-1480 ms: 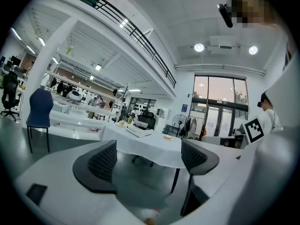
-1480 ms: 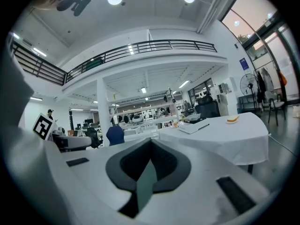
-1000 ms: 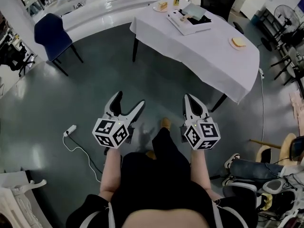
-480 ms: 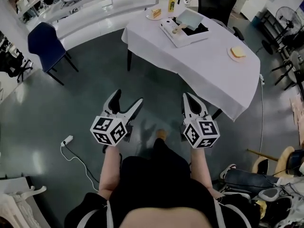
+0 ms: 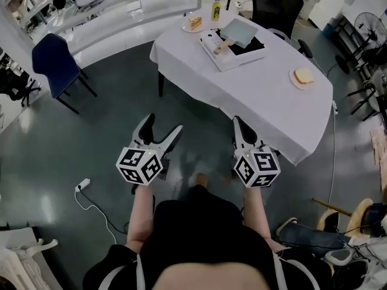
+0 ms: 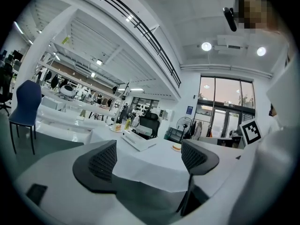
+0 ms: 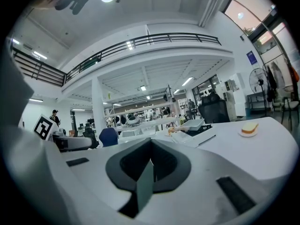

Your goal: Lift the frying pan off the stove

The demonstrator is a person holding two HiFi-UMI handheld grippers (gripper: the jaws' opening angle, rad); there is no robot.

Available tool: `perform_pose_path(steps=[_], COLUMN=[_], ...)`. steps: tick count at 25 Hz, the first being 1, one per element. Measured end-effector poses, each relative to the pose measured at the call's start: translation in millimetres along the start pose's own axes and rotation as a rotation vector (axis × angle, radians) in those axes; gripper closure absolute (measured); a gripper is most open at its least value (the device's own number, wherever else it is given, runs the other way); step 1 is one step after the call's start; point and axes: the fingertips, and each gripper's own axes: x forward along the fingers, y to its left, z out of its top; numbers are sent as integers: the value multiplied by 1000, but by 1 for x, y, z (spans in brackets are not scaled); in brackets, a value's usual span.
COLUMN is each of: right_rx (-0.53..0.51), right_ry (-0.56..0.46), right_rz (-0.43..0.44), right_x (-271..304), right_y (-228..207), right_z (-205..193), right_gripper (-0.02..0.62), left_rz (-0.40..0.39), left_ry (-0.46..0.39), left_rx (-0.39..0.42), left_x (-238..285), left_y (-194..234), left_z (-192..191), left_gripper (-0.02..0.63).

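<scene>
Head view: left claw [image 5: 164,124] spread empty, right claw [image 5: 237,123] closed, far from frying pan [image 5: 240,30].

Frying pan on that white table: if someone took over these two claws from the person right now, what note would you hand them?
Left claw: open and empty, held in the air short of the table.
Right claw: shut on nothing, level with the left one.
The square pale grey-green frying pan with a wooden handle sits on the flat white stove, towards the far side of the table with the white cloth. Neither claw touches it.
Done: nothing; the pan is not yet lifted.
Left: step up to the table, probably grip the handle with an open claw, then lift the pan off the stove.
</scene>
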Motion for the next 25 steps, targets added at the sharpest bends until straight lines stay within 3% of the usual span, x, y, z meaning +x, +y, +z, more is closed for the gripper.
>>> perform_pose_path(steps=[12, 25], right_rx=[-22, 11], right_ry=[-13, 17], right_rz=[30, 35], right_x=[51, 56], right_y=[-58, -85], right_z=[22, 6], right_gripper=[594, 594], left_rz=[12, 19], left_ry=[-48, -18], left_rx=[-8, -24], left_x=[73, 98], left_y=[2, -8], left_z=[14, -2], left_gripper=[166, 166])
